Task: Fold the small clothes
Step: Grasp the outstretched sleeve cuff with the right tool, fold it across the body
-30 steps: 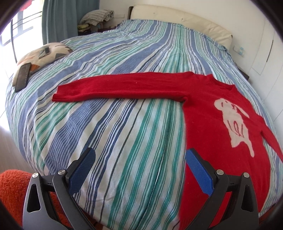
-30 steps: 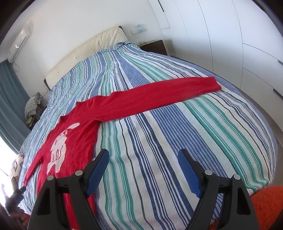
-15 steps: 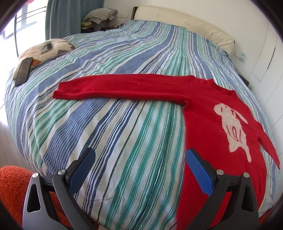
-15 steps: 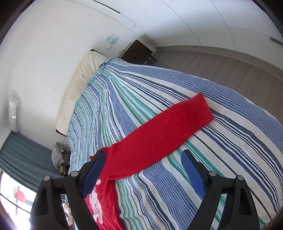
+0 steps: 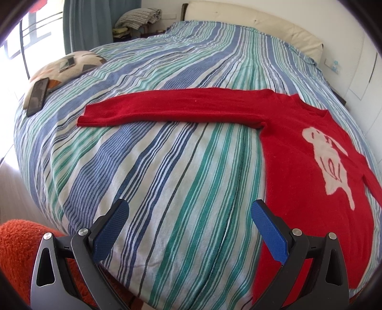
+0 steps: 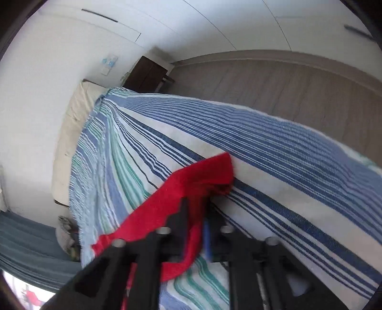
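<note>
A striped bed (image 5: 186, 181) carries a red sweater (image 5: 298, 167), a patterned cushion (image 5: 71, 66) and a dark phone (image 5: 38, 96).

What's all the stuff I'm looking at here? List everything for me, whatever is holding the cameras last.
sweater: one, red with a pale animal figure, flat on the bed, one sleeve stretched sideways
bedspread: one, blue, green and white stripes, covering the bed
headboard: one, cream, far end of the bed
cushion: one, patterned beige, far left edge of the bed
dark flat device: one, black, beside the cushion
folded cloths: a pile, checked, by the curtain
curtain: teal, at the window
nightstand: one, dark brown, beside the headboard
orange rug: one, on the floor at the bed's foot
left gripper: black with blue pads, jaws open, over the bedspread
right gripper: black, jaws just closed on the other sleeve's end
</note>
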The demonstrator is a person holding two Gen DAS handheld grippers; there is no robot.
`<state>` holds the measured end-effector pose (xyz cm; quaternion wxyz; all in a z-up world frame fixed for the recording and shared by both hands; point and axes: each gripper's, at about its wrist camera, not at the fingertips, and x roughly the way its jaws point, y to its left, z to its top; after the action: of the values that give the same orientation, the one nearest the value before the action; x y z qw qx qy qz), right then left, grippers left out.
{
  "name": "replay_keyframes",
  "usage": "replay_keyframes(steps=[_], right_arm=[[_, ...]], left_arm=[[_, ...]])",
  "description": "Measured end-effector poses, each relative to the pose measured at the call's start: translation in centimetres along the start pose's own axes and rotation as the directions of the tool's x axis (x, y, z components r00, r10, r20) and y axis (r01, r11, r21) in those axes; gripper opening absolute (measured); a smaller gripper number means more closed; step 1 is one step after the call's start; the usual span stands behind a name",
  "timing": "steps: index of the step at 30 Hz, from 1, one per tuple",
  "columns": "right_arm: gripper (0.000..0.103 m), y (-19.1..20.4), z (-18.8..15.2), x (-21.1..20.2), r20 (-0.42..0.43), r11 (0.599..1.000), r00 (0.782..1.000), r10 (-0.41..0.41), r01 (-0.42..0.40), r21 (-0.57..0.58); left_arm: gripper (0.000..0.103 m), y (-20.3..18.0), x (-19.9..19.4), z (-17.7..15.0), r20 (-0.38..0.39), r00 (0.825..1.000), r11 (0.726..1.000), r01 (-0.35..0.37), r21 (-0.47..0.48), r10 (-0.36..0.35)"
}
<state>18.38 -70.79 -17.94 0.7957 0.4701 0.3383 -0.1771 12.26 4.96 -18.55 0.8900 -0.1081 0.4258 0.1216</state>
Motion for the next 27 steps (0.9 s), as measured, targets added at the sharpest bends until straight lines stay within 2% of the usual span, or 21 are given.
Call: replay_keyframes(steps=[2,4,5,8,10,13,14,15,16,17,18,19,20,22,25,27], right_arm=[[0.008,3.8,0.2,-1.4,0.039,0.993,0.999,0.009,-0.005,-0.117],[0.008,9.4,-0.3,-2.9,0.022,0.966,0.992,0.123,-0.115,-0.232],[0.008,12.6,-0.9,-3.5,-0.008,0.94,0.981,0.196,-0.19,-0.282],[0.008,22.9,-4.8,-4.5,-0.161,0.817,0.918,0.363,-0.397,-0.418],[0.008,29.1,-8.8,-4.0,-0.271,0.724,0.873,0.405,-0.487,-0.489],[0.009,36.0,-15.7,-1.2,-0.427,0.611,0.803,0.416,-0.594,-0.523],[0.014,37.5,-18.0,-0.1,-0.474,0.585,0.782,0.405,-0.62,-0.523],[0.035,38.8,-20.0,1.3,-0.534,0.563,0.752,0.388,-0.652,-0.509],[0.052,39.6,-21.9,2.4,-0.586,0.549,0.722,0.368,-0.677,-0.49],[0.074,39.8,-23.3,3.1,-0.608,0.541,0.709,0.357,-0.688,-0.484],[0.075,39.4,-24.1,3.5,-0.621,0.531,0.699,0.354,-0.697,-0.482],[0.075,39.5,-24.4,3.9,-0.634,0.528,0.691,0.348,-0.703,-0.477],[0.075,39.0,-24.4,4.4,-0.634,0.538,0.695,0.339,-0.696,-0.476],[0.075,37.4,-22.9,5.3,-0.615,0.583,0.721,0.32,-0.661,-0.472],[0.075,34.1,-21.1,7.7,-0.585,0.688,0.769,0.258,-0.571,-0.448],[0.075,31.0,-20.6,10.3,-0.582,0.764,0.785,0.211,-0.504,-0.403]], left_arm=[[0.102,0.0,-0.1,-0.1,0.005,1.0,1.0,0.014,-0.004,-0.014],[0.102,0.0,0.0,-0.1,0.0,0.999,0.999,0.037,-0.01,-0.037],[0.102,0.0,0.1,-0.1,-0.003,0.999,0.999,0.051,-0.013,-0.051],[0.102,-0.3,0.2,0.2,-0.005,0.997,0.996,0.083,-0.014,-0.083],[0.102,-0.4,0.0,0.4,0.003,0.996,0.996,0.09,-0.016,-0.09],[0.102,0.2,-0.4,0.5,0.015,0.995,0.994,0.104,-0.045,-0.103],[0.102,0.6,-0.5,0.6,0.017,0.994,0.993,0.107,-0.057,-0.106],[0.102,0.9,-0.6,0.6,0.017,0.994,0.992,0.108,-0.07,-0.107],[0.102,1.3,-0.6,0.6,0.017,0.994,0.991,0.106,-0.082,-0.105],[0.102,1.8,-0.6,0.7,0.017,0.994,0.99,0.105,-0.096,-0.104],[0.102,2.2,-0.6,0.7,0.017,0.994,0.988,0.107,-0.113,-0.106],[0.102,2.6,-0.5,0.8,0.015,0.994,0.985,0.112,-0.131,-0.111],[0.102,3.0,-0.4,0.9,0.014,0.993,0.982,0.118,-0.15,-0.117],[0.102,3.5,-0.1,1.1,0.01,0.992,0.975,0.129,-0.18,-0.129],[0.102,3.7,0.4,1.3,0.0,0.99,0.969,0.136,-0.205,-0.138],[0.102,3.4,0.6,1.3,-0.006,0.991,0.971,0.13,-0.201,-0.134]])
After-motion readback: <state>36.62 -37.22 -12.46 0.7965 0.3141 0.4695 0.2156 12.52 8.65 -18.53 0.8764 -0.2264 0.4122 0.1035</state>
